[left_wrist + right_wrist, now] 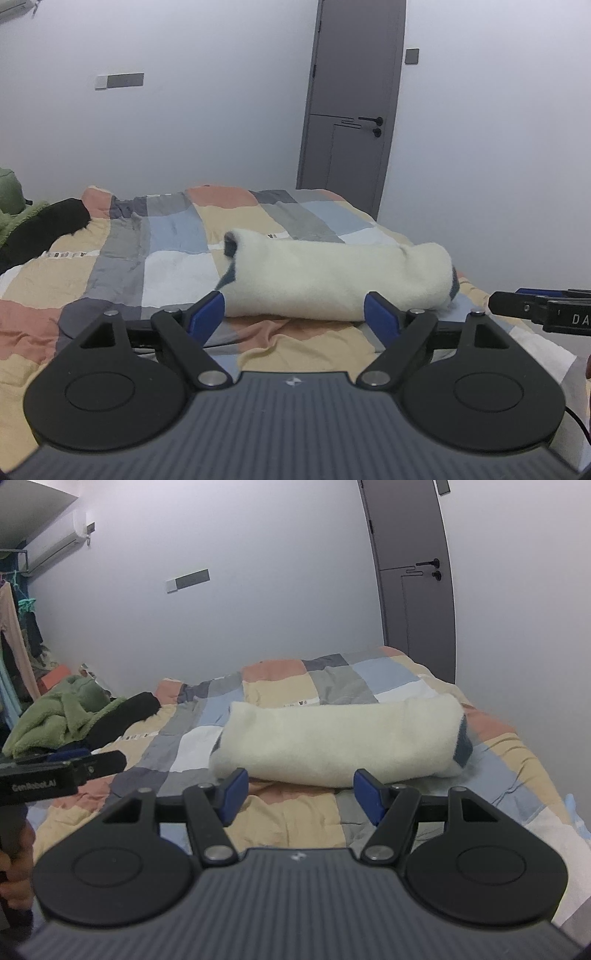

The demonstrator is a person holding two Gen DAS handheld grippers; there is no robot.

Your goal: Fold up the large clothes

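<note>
Two grippers are held side by side above a bed, and both are pointed at the same folded garment. The cream fleece garment (332, 277) is lying as a thick folded bundle on the patchwork quilt (155, 251), across the bed, with a dark blue-grey lining seen at its two ends. It is not touched by either gripper.

The left gripper (295, 314) is kept just before the near edge of the bundle. Its blue pads (207, 310) are spread wide apart and nothing is caught between them; only the quilt is seen in the gap. The right gripper (301, 794) is placed in the same manner, close to the near edge of the bundle, with its blue pads (232, 794) also apart and empty, though a little less wide. In the right wrist view a part of the left gripper is seen at the left border, with a hand (14, 871) under it.

At the far left side of the bed a green fleece garment (55, 716) and a black garment (122, 716) are heaped together. A grey door (351, 103) is seen in the wall behind the bed.
</note>
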